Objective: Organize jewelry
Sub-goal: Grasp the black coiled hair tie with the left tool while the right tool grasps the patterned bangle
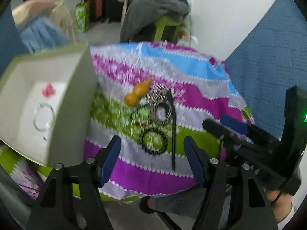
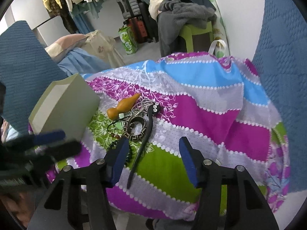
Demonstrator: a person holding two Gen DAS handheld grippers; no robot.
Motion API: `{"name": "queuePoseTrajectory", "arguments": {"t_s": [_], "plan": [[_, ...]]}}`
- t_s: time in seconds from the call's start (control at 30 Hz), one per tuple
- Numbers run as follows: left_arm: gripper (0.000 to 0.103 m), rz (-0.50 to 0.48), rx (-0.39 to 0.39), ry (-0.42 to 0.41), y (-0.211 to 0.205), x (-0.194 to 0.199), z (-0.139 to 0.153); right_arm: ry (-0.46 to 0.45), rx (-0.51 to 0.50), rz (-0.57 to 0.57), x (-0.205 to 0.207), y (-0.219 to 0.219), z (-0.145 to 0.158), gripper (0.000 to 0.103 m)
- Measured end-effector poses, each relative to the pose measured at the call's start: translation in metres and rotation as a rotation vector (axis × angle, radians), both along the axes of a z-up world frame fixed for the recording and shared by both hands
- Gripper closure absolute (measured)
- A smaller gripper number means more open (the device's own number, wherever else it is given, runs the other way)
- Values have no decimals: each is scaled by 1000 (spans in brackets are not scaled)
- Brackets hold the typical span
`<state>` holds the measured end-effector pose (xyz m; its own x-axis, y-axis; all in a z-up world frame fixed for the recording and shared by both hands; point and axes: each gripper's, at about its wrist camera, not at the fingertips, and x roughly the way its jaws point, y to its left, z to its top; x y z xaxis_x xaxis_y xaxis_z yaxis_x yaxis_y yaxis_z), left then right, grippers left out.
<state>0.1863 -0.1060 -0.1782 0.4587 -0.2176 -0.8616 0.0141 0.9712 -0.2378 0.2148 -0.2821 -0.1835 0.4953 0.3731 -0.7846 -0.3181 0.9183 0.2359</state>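
A pile of jewelry lies on a striped cloth [image 2: 201, 115]: an orange gourd pendant [image 2: 122, 106], a patterned black-and-tan bangle [image 2: 135, 131], a long black hair stick [image 2: 142, 147] and a black bead bracelet [image 1: 154, 140]. A pale green box [image 1: 48, 103] at the left holds a clear bangle [image 1: 44, 117] and a pink piece [image 1: 48, 90]. My left gripper [image 1: 152, 157] is open above the bead bracelet. My right gripper [image 2: 153, 160] is open over the hair stick's lower end. Each gripper also shows in the other's view, the right one [image 1: 226, 126] and the left one [image 2: 49, 141].
Blue quilted cushions [image 2: 284, 61] flank the cloth on both sides. A green stool heaped with grey clothes [image 2: 184, 19] stands behind, with suitcases [image 2: 134, 9] and a green bag [image 2: 128, 38] on the floor.
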Motion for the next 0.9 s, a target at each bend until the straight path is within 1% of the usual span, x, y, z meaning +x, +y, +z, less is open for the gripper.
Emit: {"name": "queuePoseTrajectory", "arguments": {"t_s": [0.07, 0.13, 0.17, 0.2, 0.27, 0.4, 0.5, 0.53, 0.57, 0.67, 0.77, 0.83, 0.9], "plan": [[42, 12, -9, 28, 0, 0, -16, 12, 17, 2, 5, 0, -7, 54], [49, 22, -31, 69, 0, 0, -34, 23, 32, 10, 10, 1, -14, 55], [50, 37, -47, 95, 2, 1, -45, 29, 38, 18, 14, 3, -16, 55], [50, 47, -52, 99, 3, 1, -49, 37, 41, 28, 17, 5, -20, 55], [51, 64, -62, 95, 6, 2, -57, 47, 46, 54, 22, 12, -25, 60], [51, 64, -86, 71, 7, 4, -63, 44, 34, 132, 30, 32, -32, 61], [52, 58, -86, 60, 6, 8, -64, 26, -8, 176, 37, 47, -38, 65], [52, 60, -89, 54, 7, 10, -64, 26, -21, 185, 40, 51, -40, 70], [52, 64, -92, 49, 7, 11, -64, 29, -31, 195, 43, 54, -43, 71], [55, 63, -95, 46, 8, 16, -67, 29, -53, 217, 51, 61, -49, 71], [57, 61, -97, 41, 9, 18, -67, -4, -91, 224, 56, 65, -50, 72], [57, 52, -91, 37, 10, 19, -67, -5, -124, 226, 59, 68, -54, 73], [58, 44, -86, 35, 9, 19, -68, 25, -191, 245, 60, 73, -65, 80]]}}
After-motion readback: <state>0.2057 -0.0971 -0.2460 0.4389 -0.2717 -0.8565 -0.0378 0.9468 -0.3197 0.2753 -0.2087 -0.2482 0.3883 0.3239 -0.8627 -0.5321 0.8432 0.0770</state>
